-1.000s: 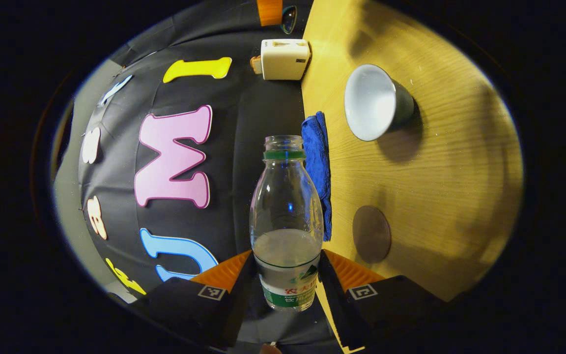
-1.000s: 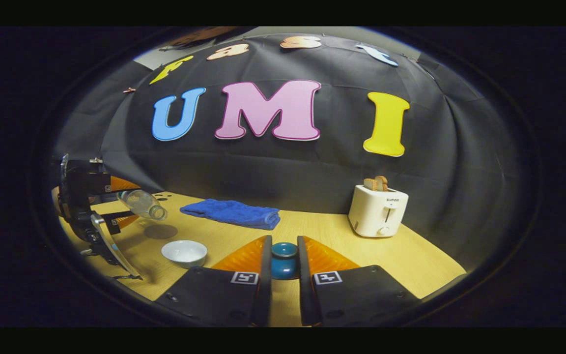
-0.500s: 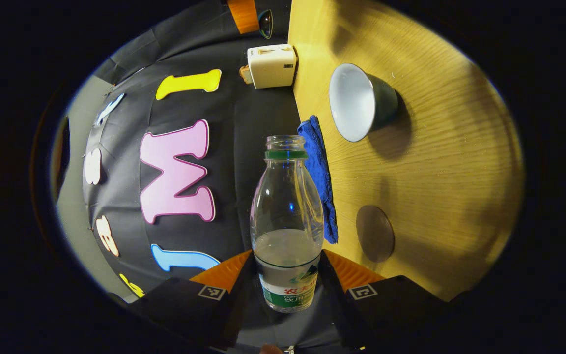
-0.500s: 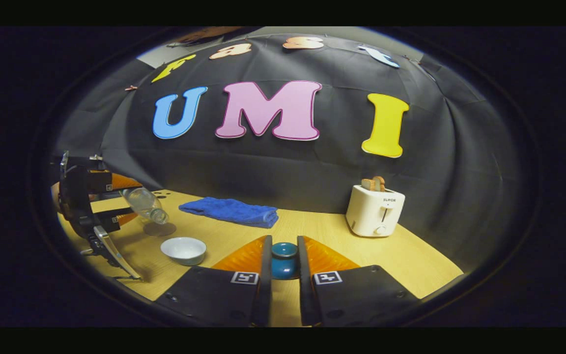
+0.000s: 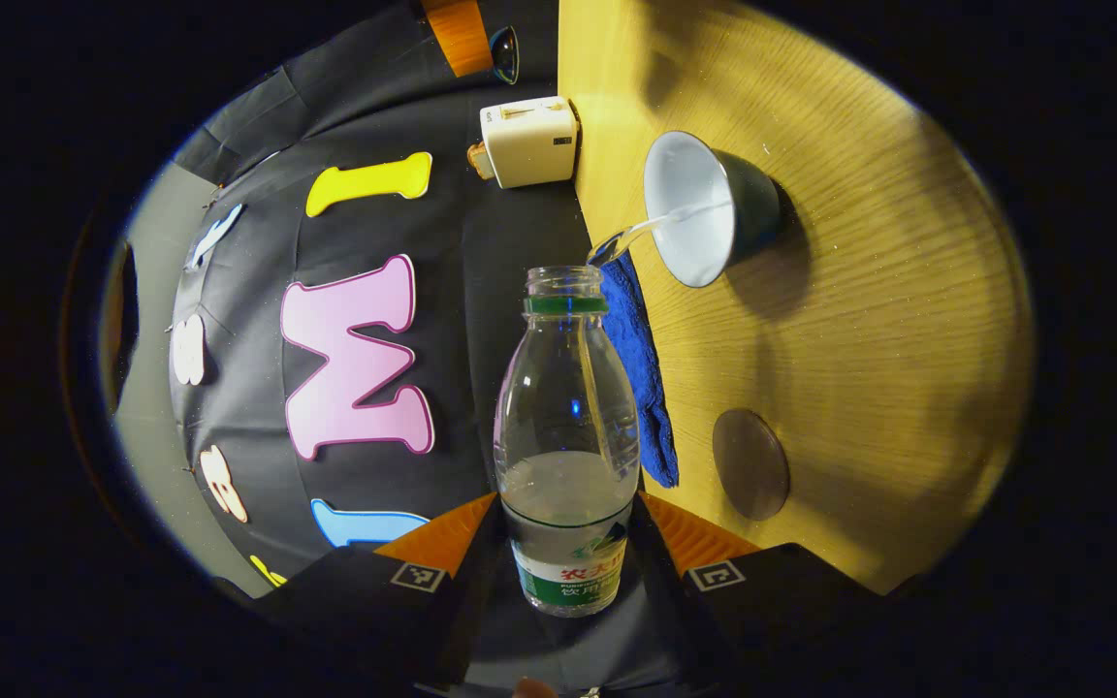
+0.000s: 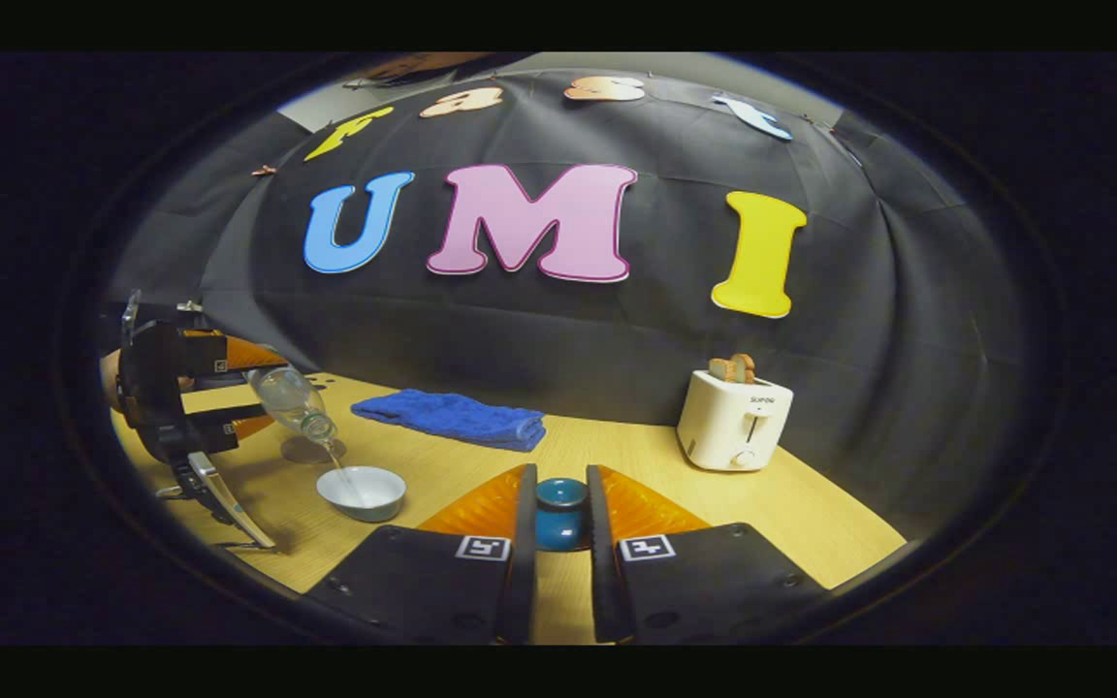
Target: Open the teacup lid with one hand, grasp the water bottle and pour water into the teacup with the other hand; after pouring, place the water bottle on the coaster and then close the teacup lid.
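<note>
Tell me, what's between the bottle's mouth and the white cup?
A thin stream of water runs from the tilted water bottle down into the teacup, with only air around it. The right gripper view shows it best.

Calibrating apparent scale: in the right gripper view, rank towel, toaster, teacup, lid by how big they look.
1. blue towel
2. toaster
3. teacup
4. lid; it sits nearest the camera, so its true size against the teacup is unsure.
</note>
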The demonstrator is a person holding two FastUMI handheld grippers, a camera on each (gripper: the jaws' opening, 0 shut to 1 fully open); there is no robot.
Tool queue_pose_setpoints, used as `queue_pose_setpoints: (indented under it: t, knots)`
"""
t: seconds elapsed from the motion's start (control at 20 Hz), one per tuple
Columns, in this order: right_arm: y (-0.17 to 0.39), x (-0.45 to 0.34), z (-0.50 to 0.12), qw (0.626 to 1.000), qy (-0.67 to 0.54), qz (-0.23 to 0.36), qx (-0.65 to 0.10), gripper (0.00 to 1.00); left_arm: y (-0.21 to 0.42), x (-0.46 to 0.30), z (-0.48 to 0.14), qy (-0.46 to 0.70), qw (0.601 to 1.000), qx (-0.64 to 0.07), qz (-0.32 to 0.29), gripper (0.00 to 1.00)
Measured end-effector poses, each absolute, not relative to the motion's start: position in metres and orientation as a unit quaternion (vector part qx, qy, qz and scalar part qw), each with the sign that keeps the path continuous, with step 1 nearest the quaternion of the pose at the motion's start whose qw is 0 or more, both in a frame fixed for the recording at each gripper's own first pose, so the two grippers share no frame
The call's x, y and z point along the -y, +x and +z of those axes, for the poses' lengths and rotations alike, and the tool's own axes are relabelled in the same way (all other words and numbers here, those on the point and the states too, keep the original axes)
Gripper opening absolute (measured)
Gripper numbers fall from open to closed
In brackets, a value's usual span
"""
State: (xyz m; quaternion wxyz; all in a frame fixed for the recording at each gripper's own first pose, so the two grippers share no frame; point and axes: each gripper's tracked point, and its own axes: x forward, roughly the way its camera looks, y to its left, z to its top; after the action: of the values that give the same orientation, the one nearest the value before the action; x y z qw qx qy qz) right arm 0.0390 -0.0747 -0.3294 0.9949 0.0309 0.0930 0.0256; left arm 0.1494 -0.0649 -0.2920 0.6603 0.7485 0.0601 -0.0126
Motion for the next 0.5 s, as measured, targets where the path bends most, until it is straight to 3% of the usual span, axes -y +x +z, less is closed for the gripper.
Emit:
queue_pose_setpoints:
  t: [0.1,0.15,0.25,0.3,0.35,0.5]
  knots:
    - [0.0382,0.0736,-0.3273,0.995,0.03,0.027,-0.091,0.26,0.1498,0.0659,-0.2913,0.751,0.658,-0.058,-0.011,0.76]
    - [0.0375,0.0734,-0.3271,0.995,0.031,0.027,-0.09,0.31,0.1495,0.0657,-0.2917,0.752,0.656,-0.057,-0.009,0.76]
    - [0.0371,0.0725,-0.3263,0.995,0.031,0.028,-0.09,0.26,0.1494,0.0648,-0.2902,0.756,0.652,-0.053,-0.008,0.75]
    - [0.0371,0.0727,-0.3259,0.995,0.032,0.029,-0.089,0.31,0.1497,0.064,-0.2886,0.758,0.65,-0.051,-0.008,0.75]
    - [0.0373,0.0729,-0.3254,0.995,0.031,0.028,-0.089,0.26,0.1498,0.0648,-0.2887,0.761,0.647,-0.049,-0.008,0.75]
    - [0.037,0.0728,-0.3238,0.995,0.028,0.029,-0.087,0.26,0.1501,0.0649,-0.2855,0.769,0.637,-0.042,-0.009,0.76]
